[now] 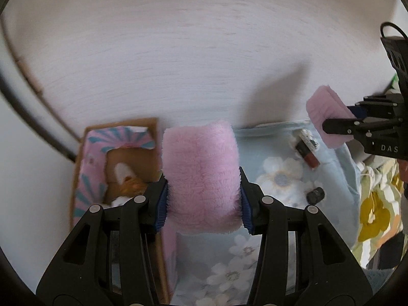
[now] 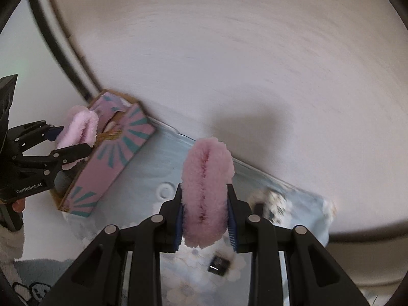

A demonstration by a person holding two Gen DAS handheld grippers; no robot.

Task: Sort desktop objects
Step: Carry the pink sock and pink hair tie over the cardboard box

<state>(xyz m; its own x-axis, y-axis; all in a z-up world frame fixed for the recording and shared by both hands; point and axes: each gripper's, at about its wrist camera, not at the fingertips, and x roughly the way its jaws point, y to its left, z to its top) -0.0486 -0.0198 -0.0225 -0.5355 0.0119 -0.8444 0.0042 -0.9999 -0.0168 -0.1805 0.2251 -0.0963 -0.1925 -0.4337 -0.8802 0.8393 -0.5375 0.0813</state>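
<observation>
Both grippers hold a fluffy pink cloth above a white table. My left gripper (image 1: 204,199) is shut on one folded end of the pink cloth (image 1: 201,170); it shows in the right wrist view (image 2: 74,140) at the left. My right gripper (image 2: 205,219) is shut on the other end of the cloth (image 2: 206,191); it shows in the left wrist view (image 1: 354,125) at the right. Below lies a pale blue floral mat (image 1: 278,178) with a lipstick (image 1: 307,150) and a small dark cap (image 1: 316,195).
An open pink-and-teal cardboard box (image 1: 94,168) with small items inside stands left of the mat; it also shows in the right wrist view (image 2: 114,160). A yellow floral cloth (image 1: 377,209) lies at the right. A dark cable (image 2: 58,43) runs along the table's left side.
</observation>
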